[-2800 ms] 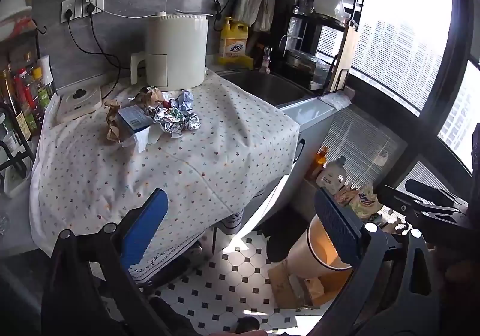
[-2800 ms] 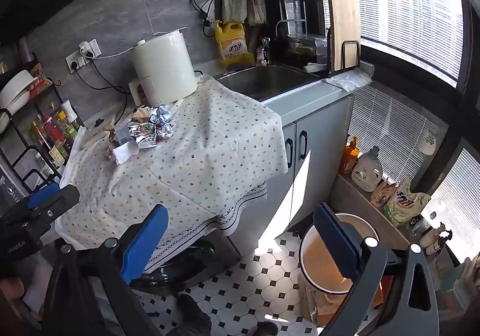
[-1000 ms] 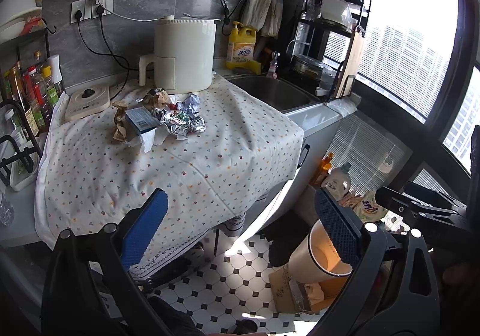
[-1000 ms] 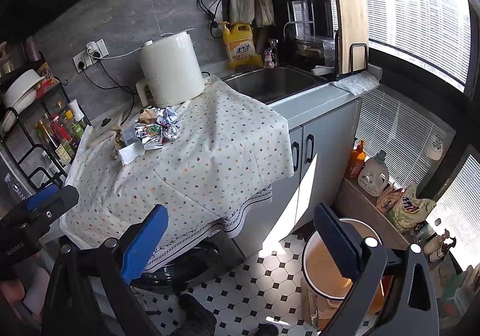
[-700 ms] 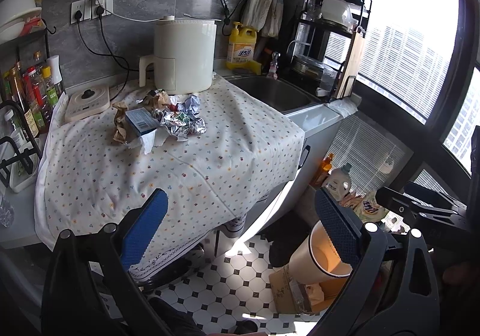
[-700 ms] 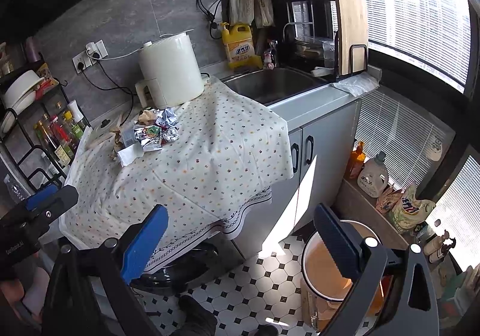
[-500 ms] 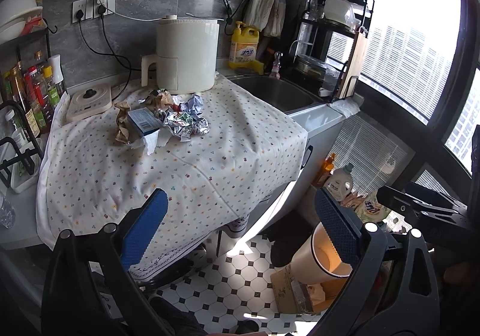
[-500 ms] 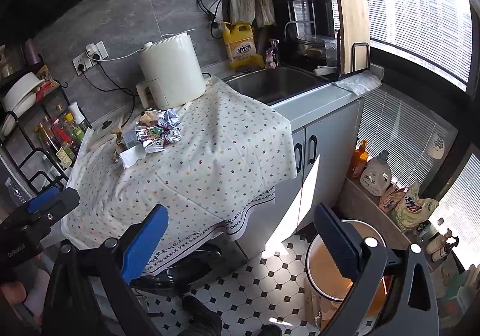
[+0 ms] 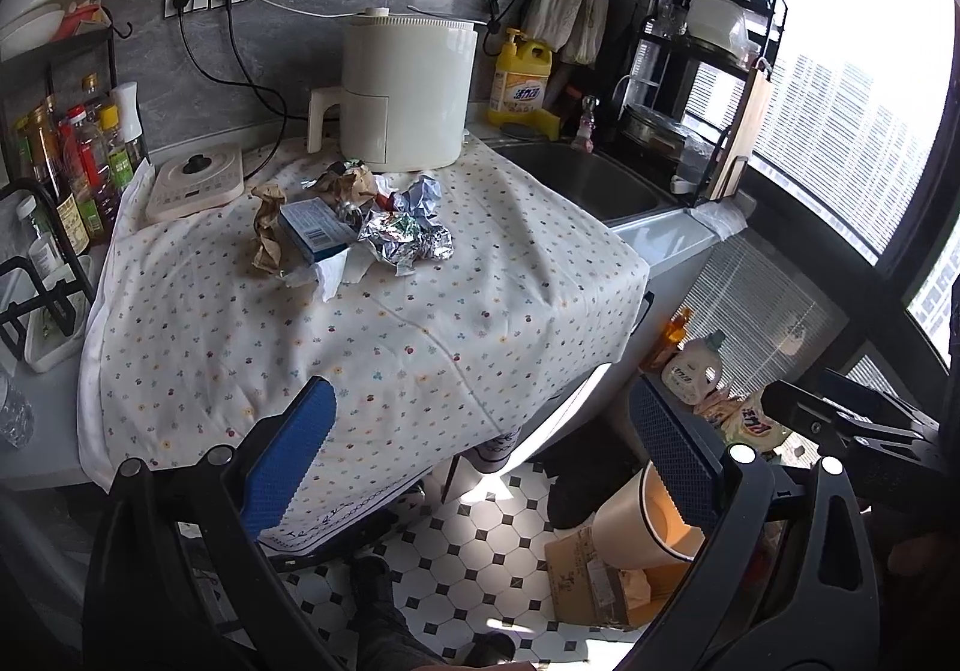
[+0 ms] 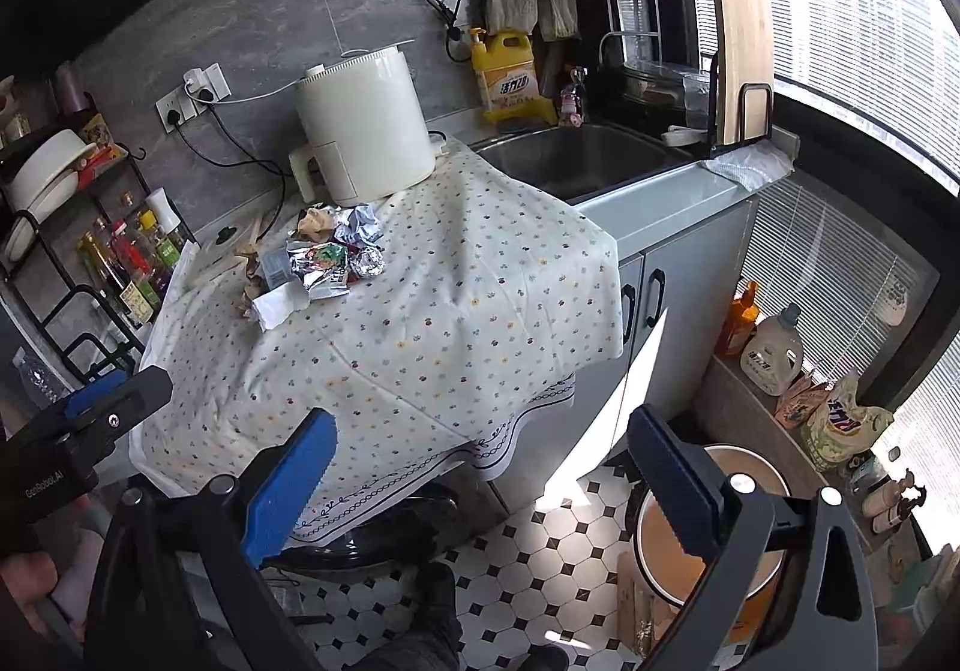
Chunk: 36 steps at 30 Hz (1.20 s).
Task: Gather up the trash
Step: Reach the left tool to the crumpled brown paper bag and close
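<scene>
A pile of trash [image 9: 360, 227] lies on the flowered tablecloth [image 9: 390, 335] in front of the white air fryer [image 9: 408, 92]: crumpled foil [image 9: 405, 242], a blue box [image 9: 315, 230], brown paper [image 9: 267, 230] and white tissue [image 9: 333, 275]. The pile also shows in the right wrist view [image 10: 318, 257]. A round trash bin [image 10: 756, 545] stands on the floor at lower right. My left gripper [image 9: 480, 455] and right gripper [image 10: 480, 479] are both open and empty, held well short of the pile.
A sink [image 9: 576, 179] and dish rack [image 9: 708, 89] are right of the cloth. A bottle rack [image 9: 66, 161] stands at left. Detergent bottles [image 10: 774, 350] line the window ledge. A cardboard box [image 9: 600, 581] lies by the bin on the tiled floor.
Both grippers have drifted slightly toward the counter; the pile and air fryer look a little nearer. Nothing on the table moved and both jaws stayed open.
</scene>
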Each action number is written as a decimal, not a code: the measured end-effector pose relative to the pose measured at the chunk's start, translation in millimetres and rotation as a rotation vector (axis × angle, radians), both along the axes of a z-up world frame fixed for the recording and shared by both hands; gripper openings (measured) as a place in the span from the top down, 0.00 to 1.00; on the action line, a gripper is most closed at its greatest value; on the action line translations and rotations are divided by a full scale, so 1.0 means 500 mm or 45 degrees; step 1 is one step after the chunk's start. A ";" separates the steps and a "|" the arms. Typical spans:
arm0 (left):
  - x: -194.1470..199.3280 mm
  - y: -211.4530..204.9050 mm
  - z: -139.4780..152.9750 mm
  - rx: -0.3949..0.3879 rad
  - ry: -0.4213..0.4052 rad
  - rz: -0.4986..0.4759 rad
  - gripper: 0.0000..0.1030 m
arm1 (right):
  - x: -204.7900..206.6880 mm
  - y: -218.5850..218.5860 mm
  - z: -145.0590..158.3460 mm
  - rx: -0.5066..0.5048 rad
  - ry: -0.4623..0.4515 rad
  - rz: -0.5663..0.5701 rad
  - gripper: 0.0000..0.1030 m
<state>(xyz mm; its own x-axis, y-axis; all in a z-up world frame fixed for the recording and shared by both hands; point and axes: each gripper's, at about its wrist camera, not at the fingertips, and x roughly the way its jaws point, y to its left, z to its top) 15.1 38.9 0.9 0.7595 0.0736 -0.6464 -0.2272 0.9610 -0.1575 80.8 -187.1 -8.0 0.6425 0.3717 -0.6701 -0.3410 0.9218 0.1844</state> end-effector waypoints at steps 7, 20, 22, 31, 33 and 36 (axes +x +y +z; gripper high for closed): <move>0.038 0.081 -0.007 -0.039 0.007 0.035 0.06 | 0.049 0.078 0.000 -0.005 0.002 0.049 0.11; 0.140 0.285 -0.018 -0.162 -0.036 0.108 0.07 | 0.177 0.246 -0.001 0.000 0.029 0.127 0.17; 0.157 0.315 -0.025 -0.175 -0.033 0.122 0.08 | 0.193 0.273 -0.004 -0.004 0.036 0.142 0.19; 0.240 0.447 -0.092 -0.230 0.051 0.154 0.24 | 0.258 0.387 -0.037 -0.028 0.099 0.179 0.22; 0.259 0.471 -0.111 -0.245 0.082 0.153 0.28 | 0.270 0.409 -0.050 -0.034 0.120 0.181 0.23; 0.286 0.502 -0.140 -0.252 0.130 0.142 0.32 | 0.292 0.446 -0.070 -0.046 0.152 0.192 0.24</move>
